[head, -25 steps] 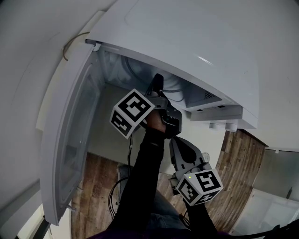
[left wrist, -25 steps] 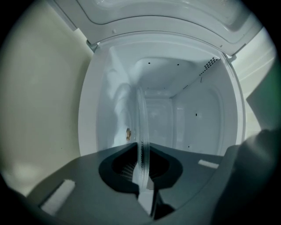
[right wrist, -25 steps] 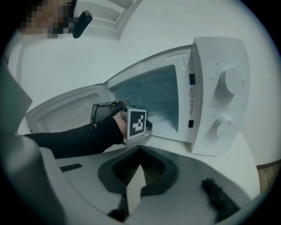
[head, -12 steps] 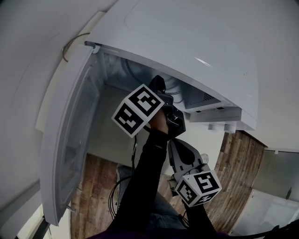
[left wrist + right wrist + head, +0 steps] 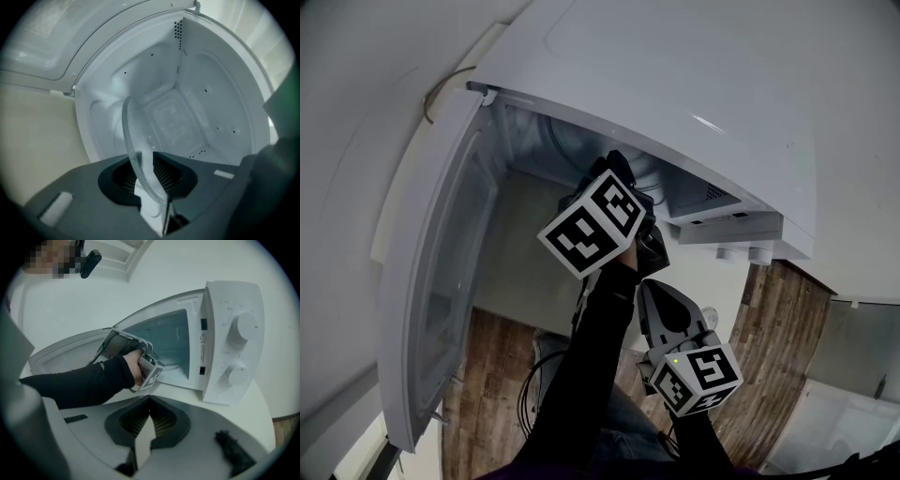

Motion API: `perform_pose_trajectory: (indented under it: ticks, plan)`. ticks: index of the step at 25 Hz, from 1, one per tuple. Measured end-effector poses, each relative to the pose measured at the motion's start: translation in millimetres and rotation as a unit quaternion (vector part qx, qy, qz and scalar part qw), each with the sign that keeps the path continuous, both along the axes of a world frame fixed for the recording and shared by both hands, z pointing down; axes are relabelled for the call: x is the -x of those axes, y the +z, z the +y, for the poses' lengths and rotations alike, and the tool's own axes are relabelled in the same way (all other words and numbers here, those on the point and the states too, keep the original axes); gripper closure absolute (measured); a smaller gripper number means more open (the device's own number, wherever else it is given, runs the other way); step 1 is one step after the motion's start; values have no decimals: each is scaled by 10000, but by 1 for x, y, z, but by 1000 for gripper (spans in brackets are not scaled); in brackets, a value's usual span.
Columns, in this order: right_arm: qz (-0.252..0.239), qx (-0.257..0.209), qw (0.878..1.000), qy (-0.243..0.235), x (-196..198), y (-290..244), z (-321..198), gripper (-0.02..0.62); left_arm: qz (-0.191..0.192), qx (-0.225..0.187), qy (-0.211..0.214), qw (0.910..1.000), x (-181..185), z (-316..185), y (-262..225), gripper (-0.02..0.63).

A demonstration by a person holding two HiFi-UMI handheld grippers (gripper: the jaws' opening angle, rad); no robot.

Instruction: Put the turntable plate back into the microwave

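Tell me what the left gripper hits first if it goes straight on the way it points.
Probably the microwave cavity's far wall, though depth is unclear. The left gripper points into the open cavity. Its jaws, just opening, have the turntable plate between them, so the plate would touch first.

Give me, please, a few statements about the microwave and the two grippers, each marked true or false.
1. The door of the microwave is open. True.
2. The left gripper is empty. False: the turntable plate is between its jaws, which have just been opening.
3. The right gripper has its jaws together with nothing between them. True.
4. The right gripper reaches into the microwave. False: it hangs outside, in front of it; the left gripper is the one reaching in.
5. The microwave has three knobs. False: two knobs show on its panel.
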State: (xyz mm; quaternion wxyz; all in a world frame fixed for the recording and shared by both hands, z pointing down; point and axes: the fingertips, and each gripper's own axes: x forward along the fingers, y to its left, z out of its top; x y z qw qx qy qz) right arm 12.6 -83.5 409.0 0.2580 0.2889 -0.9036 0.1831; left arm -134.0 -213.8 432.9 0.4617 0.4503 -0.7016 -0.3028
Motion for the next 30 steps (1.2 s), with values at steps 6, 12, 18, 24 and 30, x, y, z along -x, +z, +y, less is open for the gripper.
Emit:
perform_pose_trajectory:
  ticks: [6,12,18,24,30]
  plan:
    - [17,-3,10000,-62,0,0,2,588,-559,356,300,9974,-2,-1,1,500]
    - [14,-54,10000,-17,-1,0,-2,588,-1026,439,459,9927,-3,0,1,473]
    - [16,-69,10000,-34,0,-1,-5,588,-1319,582,694,9871,-3,2,1,448]
    - [24,-66,9999,-80,3,0,-3,588,-1652,825,801,9795,-2,5,3,419]
    - [37,-71,9999,-97,3,0,-2,588,-1712,1140,812,9752,3,10,5,399]
